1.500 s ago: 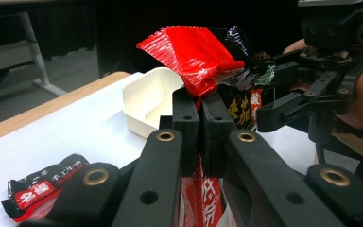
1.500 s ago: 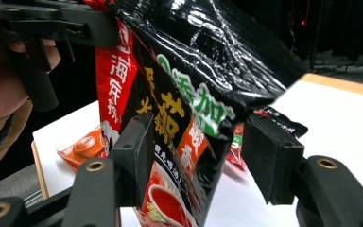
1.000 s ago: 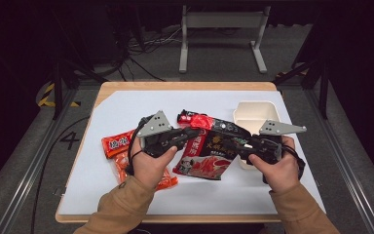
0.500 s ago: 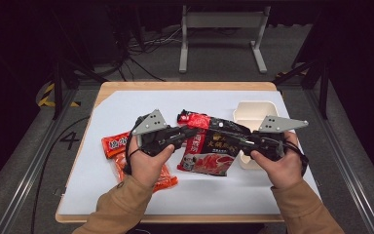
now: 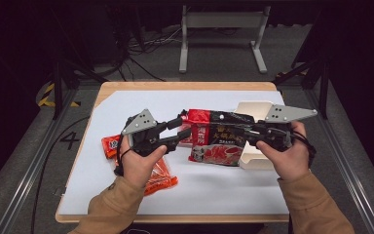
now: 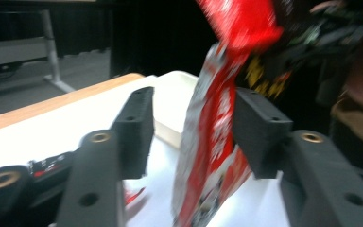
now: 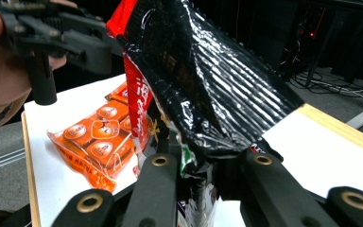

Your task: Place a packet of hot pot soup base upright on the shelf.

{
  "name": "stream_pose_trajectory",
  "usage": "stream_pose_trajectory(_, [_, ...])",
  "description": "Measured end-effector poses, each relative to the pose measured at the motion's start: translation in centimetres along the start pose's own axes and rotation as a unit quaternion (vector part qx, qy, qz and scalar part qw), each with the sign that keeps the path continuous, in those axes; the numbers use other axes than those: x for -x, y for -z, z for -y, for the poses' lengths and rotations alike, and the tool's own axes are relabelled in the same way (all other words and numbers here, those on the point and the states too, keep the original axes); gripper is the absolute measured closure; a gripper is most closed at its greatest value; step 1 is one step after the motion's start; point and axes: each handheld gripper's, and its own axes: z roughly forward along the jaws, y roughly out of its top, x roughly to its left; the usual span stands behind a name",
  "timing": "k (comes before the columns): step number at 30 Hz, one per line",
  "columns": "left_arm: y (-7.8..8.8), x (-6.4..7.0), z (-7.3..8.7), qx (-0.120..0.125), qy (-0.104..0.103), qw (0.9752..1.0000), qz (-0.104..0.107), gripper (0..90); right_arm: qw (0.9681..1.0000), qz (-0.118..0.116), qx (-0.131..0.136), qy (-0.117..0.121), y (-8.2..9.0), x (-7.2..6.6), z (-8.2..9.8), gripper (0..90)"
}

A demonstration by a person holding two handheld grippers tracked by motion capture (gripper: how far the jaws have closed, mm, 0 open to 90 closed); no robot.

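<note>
The right gripper pinches the red-and-black snack bag aloft, just over the white tray – the left gripper has just been opening, jaws spread clear of the bag's edge. Handover step looks done; next, lower it into the tray – gently

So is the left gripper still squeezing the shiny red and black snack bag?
Apart. In the left gripper view the left gripper has just opened its jaws; the shiny red and black snack bag hangs between them with gaps on both sides.

Bright table, dark surroundings; the left gripper view is motion-blurred.
</note>
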Motion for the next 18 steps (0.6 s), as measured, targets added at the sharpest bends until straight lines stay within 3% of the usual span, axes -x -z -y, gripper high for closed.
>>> stream_pose_trajectory(4, [0.7, -0.6, 0.9, -0.012, 0.001, 0.9995, -0.029, 34.0, 0.9999, 0.002, 0.013, -0.002, 0.7, 0.4, -0.7, 80.4])
stream_pose_trajectory(14, [2.6, -1.9, 2.6, -0.039, 0.003, 0.9977, -0.056, 26.6, 0.9996, 0.025, 0.011, 0.004, 2.1, 2.4, -2.0, 80.3])
stream_pose_trajectory(18, [3.5, -2.3, 3.8, -0.054, 0.000, 0.9959, -0.072, 24.6, 0.9994, 0.032, 0.015, 0.001, 2.7, 3.2, -2.3, 80.3])
